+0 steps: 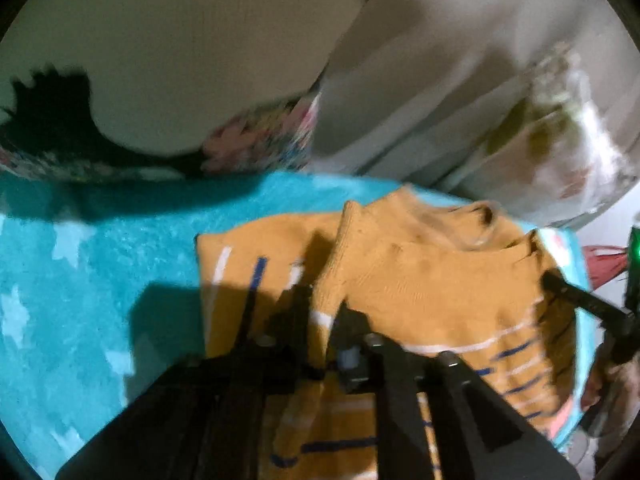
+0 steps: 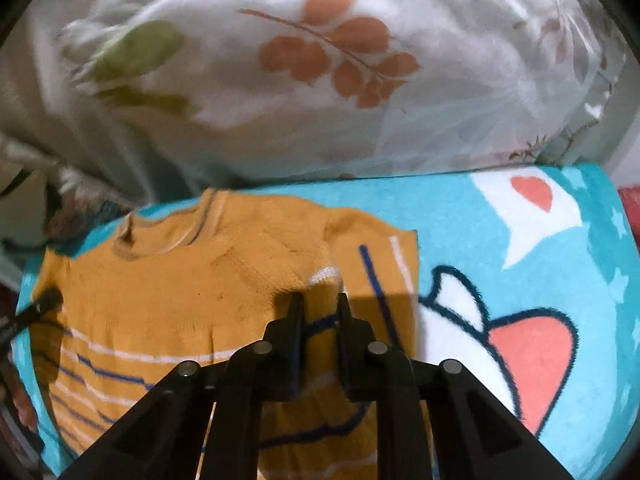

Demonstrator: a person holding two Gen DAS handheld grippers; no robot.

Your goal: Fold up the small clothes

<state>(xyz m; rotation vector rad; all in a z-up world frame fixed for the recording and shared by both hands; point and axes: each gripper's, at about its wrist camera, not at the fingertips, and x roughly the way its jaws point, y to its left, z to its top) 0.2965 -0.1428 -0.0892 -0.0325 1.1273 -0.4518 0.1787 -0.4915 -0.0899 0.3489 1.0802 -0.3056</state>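
My mustard striped sweater (image 2: 180,292) lies soft and limp on the turquoise blanket (image 2: 500,216), my right tongs (image 2: 320,300) clenched on its folded sleeve, my left tongs (image 1: 320,308) nearly closed, grip unclear.

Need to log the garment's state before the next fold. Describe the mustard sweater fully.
The mustard sweater is a small knit with a ribbed round collar and thin white and navy stripes across its lower body and sleeves. It lies flat, neck away from the cameras, on the turquoise cartoon blanket. One sleeve is folded in over the chest. The right gripper sits over that sleeve's cuff, fabric between its fingers; the left gripper sits at the opposite side.
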